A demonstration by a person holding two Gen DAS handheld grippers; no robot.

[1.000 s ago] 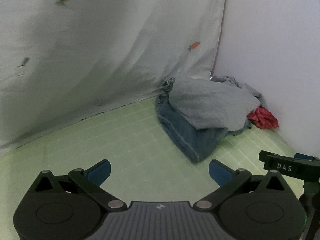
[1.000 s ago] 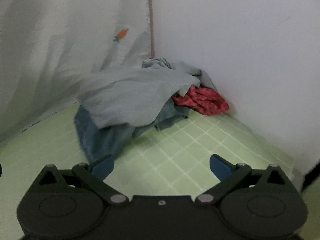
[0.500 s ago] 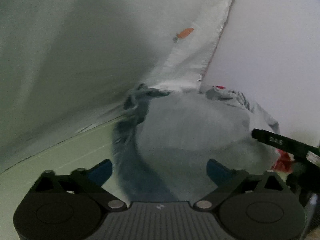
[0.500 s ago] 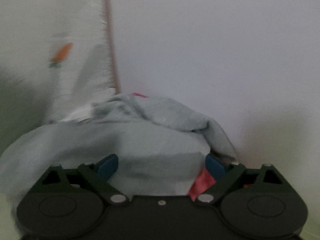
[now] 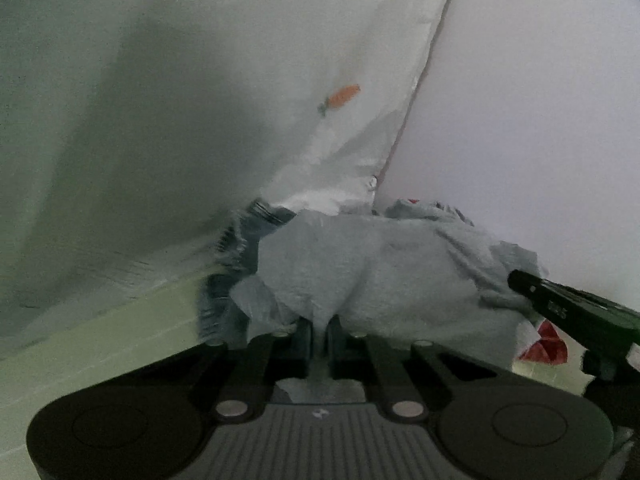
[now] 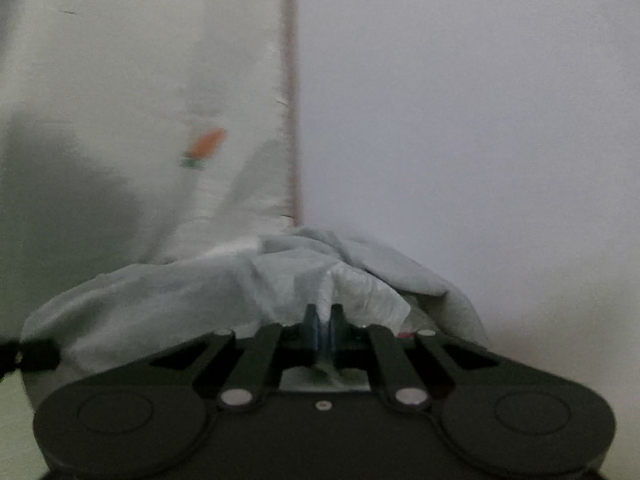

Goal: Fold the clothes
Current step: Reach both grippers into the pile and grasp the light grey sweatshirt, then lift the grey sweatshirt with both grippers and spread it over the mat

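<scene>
We have both tools clenched on the grey garment (image 5: pixel 384 264): the left tool (image 5: pixel 319 334) pinches a fold straight ahead of it, and the right tool (image 6: pixel 323 326) pinches the cloth just before its tips.

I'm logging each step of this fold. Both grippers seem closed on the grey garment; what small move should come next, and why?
Probably lift both together, off the pile. The left gripper and right gripper each pinch the grey garment, which lies over the blue one.
</scene>
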